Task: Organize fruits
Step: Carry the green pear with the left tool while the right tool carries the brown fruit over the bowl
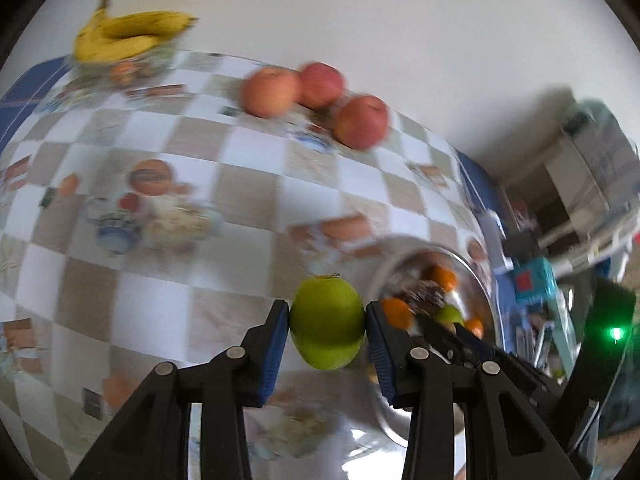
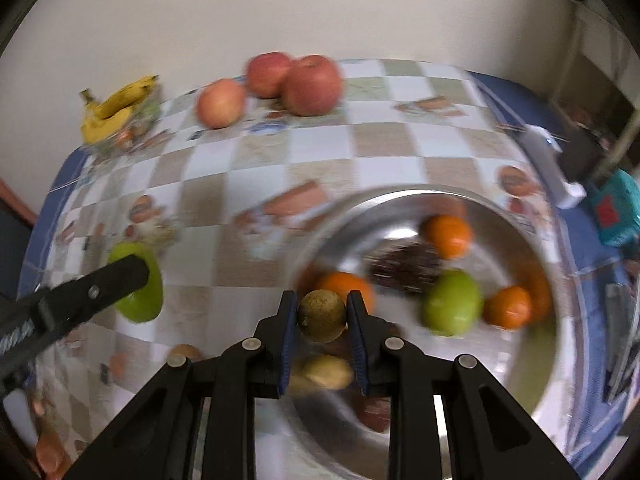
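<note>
A green apple (image 1: 326, 322) sits clamped between the blue-padded jaws of the left gripper (image 1: 327, 322), held clear above the checked worktop (image 1: 160, 280) just beside the steel bowl (image 1: 476, 276). In the right wrist view, the right gripper (image 2: 322, 316) has its jaws closed to a narrow gap on a small brownish-green fruit (image 2: 322, 316), lifted over the near rim of that bowl (image 2: 520, 220).

The sorting looks partly done. Three red apples (image 2: 310, 84) stand grouped near the far edge of the worktop, and a bunch of bananas (image 2: 114, 108) rests on a glass dish (image 2: 140, 120) in the far left corner. Still in the bowl are three oranges (image 2: 446, 236), a second green apple (image 2: 452, 304), a yellowish fruit (image 2: 328, 372) under the right gripper, and a dark cluster (image 2: 404, 266) too blurred to identify.

Both held fruits appear to be on their way out of the bowl, though neither has a visible pile of its own kind yet; motion blur hides finer detail.
</note>
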Demonstrator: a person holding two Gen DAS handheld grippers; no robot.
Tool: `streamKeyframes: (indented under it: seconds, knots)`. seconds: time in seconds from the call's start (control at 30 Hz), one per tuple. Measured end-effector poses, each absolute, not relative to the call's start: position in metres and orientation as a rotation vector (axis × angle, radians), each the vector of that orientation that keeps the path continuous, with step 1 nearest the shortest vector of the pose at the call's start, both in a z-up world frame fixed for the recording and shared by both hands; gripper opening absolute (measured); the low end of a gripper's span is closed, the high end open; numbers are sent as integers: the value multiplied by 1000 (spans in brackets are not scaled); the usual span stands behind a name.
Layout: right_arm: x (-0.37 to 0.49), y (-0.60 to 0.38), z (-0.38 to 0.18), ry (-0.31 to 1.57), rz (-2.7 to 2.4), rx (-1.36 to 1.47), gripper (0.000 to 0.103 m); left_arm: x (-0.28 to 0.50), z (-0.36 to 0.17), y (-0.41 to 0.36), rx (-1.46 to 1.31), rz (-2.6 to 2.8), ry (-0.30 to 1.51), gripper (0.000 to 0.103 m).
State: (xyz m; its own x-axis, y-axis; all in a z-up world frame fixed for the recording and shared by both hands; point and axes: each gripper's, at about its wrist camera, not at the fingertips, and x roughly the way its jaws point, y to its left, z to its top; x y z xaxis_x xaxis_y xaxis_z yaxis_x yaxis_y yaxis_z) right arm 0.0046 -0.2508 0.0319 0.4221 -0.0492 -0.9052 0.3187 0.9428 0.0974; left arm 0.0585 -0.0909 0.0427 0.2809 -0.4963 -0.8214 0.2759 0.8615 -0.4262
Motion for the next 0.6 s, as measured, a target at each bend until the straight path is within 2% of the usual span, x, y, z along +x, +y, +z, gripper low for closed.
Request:
streamKeyframes:
  seconds: [0.27, 0.6]
  knots:
    - [-25, -302, 22, 1153, -342, 324, 26, 40, 36, -144, -132, -612, 1194, 42]
    - [-28, -302, -2, 1236, -308, 350, 27, 37, 13, -170, -13, -591, 1213, 42]
